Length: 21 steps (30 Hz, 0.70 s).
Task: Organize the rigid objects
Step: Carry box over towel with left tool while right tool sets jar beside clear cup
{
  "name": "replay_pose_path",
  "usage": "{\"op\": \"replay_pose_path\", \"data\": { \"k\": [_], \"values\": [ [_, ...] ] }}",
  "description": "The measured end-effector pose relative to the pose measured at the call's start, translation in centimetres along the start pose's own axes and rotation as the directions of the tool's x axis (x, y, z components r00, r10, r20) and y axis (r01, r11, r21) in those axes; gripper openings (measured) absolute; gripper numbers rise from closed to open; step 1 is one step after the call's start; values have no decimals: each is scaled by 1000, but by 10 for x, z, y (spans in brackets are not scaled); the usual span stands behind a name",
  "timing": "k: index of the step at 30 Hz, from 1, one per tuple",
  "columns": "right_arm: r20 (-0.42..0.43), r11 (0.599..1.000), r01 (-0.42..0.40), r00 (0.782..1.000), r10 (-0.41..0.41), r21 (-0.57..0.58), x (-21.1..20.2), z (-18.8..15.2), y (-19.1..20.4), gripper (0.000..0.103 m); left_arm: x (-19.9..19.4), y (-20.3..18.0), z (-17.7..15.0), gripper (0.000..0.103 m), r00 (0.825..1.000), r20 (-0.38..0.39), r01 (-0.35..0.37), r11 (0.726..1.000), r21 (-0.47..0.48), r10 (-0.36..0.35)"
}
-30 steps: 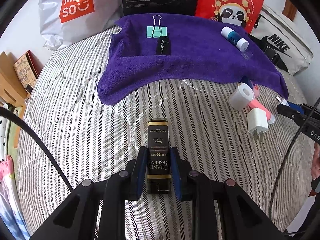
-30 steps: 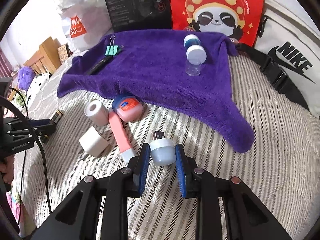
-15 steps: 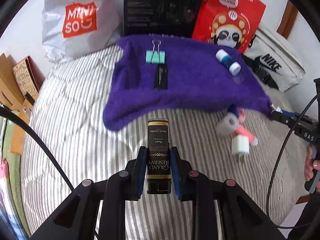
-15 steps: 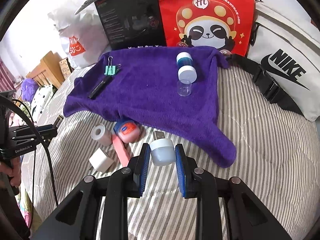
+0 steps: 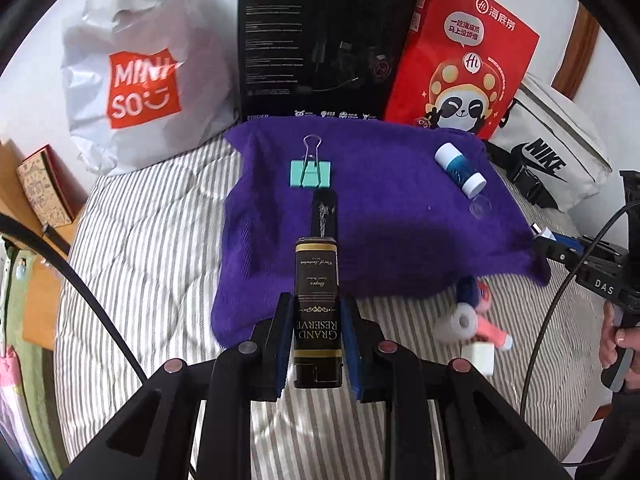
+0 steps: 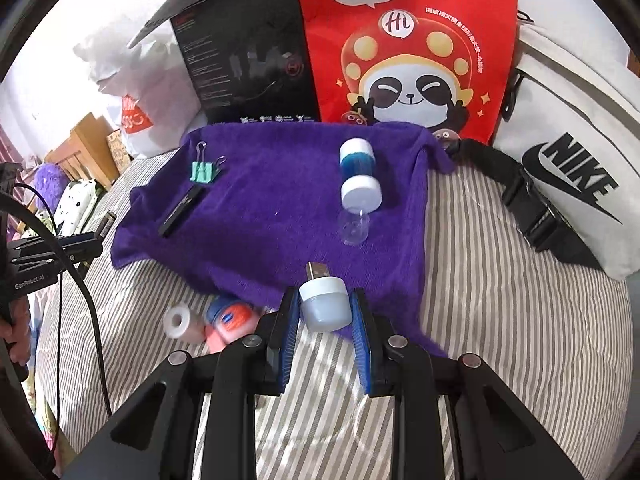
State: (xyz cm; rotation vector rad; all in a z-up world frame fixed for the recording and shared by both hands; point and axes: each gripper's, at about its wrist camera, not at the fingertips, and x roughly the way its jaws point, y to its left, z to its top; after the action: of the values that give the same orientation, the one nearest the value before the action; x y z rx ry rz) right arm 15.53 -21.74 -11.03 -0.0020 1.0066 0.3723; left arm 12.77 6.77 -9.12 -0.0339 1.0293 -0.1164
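Both hands are carrying small items toward the purple towel [image 5: 392, 216] spread at the far end of the striped bed [image 5: 152, 240]. The left gripper [image 5: 316, 344] is clamped on a slim black box printed "Grand Reserve" [image 5: 318, 308], held lengthwise between the jaws with its far end poking out over the towel's near edge; the right gripper [image 6: 325, 328] is closed on a small pale-blue USB night light [image 6: 323, 304], plug pointing away, also over the near edge of the towel. Already lying on the towel are a green binder clip [image 5: 311, 172], a black flat stick [image 5: 323, 212] just near of it, and on the right side a blue bottle with white caps [image 6: 359, 178] with a clear cap [image 6: 354, 230] beside it. To do the placing well, I would set the black box down in the bare purple area near of the black stick, in line with that left-hand row, and the night light near of the clear cap. Lower each until it rests on the cloth before opening the jaws, since the soft bedding lets pieces roll. A tape roll [image 6: 178, 322], a blue-lidded pink jar [image 6: 228, 314] and a white cube [image 5: 478, 356] remain on the stripes
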Motion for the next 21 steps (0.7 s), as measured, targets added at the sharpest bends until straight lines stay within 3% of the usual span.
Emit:
{"op": "replay_pose_path", "data": {
  "k": [10,21],
  "values": [
    [-95,1000,26,995,-26,-8,46,21,-13,26,27,-2,24,22,999,-21,26,1000,11,-26],
    [-152,998,47,987,-54,-49,80,26,-8,26,39,8,28,22,999,-37,31,1000,-1,-31]
  ]
}}
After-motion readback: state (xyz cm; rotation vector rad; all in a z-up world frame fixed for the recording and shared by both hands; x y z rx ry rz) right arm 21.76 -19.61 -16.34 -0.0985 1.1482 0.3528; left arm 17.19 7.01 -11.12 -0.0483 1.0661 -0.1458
